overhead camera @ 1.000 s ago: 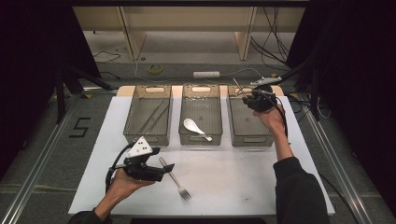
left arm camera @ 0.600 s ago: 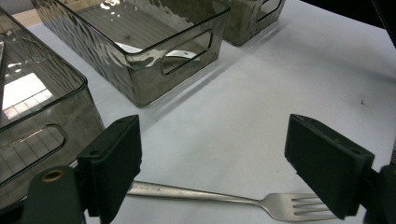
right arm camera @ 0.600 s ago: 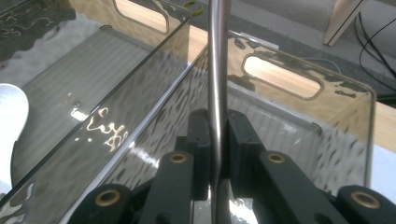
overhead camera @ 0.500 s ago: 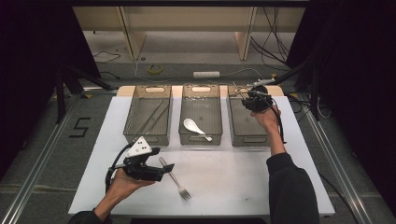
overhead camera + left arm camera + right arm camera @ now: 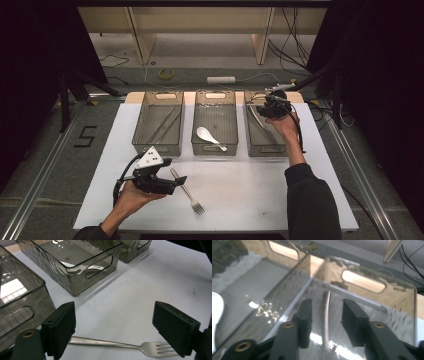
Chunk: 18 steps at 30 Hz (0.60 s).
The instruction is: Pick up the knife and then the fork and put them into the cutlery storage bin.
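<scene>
A metal fork (image 5: pixel 188 192) lies on the white table in front of the bins. My left gripper (image 5: pixel 176 180) stands open beside its handle. In the left gripper view the fork (image 5: pixel 120 345) lies crosswise between the wide-apart jaws of that gripper (image 5: pixel 115 322), touching neither. My right gripper (image 5: pixel 264 110) hovers over the far end of the right bin (image 5: pixel 267 150). A thin metal utensil handle (image 5: pixel 326 315) runs between the jaws of the right gripper (image 5: pixel 327 311), which stands open with a gap on each side. What kind of utensil it is stays hidden.
Three clear smoky bins stand in a row at the back of the table. The left bin (image 5: pixel 156 146) holds thin sticks. In the middle bin (image 5: pixel 215 150) lies a white spoon (image 5: pixel 207 136). White table surface (image 5: pixel 260 200) spreads in front of them.
My right gripper has edged slightly farther over the back of the right bin. The left gripper and the fork have stayed put.
</scene>
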Motion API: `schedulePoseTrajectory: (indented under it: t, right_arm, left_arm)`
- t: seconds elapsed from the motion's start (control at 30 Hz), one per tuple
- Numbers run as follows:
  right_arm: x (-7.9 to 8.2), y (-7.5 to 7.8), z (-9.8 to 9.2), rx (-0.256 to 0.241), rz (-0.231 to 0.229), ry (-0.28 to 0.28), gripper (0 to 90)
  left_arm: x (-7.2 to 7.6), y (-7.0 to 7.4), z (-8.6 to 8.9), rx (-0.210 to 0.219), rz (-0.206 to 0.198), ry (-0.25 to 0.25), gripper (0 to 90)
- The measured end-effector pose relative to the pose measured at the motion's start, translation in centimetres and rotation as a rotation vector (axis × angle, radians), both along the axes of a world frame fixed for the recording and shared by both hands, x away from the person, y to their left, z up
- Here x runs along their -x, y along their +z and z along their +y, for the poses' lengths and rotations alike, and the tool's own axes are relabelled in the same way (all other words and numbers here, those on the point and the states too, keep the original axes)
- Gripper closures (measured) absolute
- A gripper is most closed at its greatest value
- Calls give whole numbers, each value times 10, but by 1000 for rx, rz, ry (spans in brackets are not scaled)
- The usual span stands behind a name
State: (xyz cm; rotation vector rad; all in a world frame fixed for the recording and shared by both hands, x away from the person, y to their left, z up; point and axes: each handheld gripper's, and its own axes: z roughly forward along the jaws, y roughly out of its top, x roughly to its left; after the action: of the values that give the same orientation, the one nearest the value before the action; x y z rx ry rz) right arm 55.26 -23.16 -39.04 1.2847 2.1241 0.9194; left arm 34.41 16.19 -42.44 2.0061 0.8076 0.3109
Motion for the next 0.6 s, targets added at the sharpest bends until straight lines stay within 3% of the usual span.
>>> schedulePoseTrajectory:
  t: [0.13,0.3,0.4,0.6]
  right_arm:
    - [9,7,1,-26,-13,21,446]
    - [31,14,3,-73,-32,78,368]
    - [51,16,4,-137,-53,119,339]
    - [98,15,6,-191,-83,194,313]
  left_arm:
    - [0,0,-1,-4,7,1,184]
    - [-2,0,-2,-9,5,5,184]
    - [-4,0,-2,-11,12,7,184]
    - [-9,1,-3,-2,10,15,185]
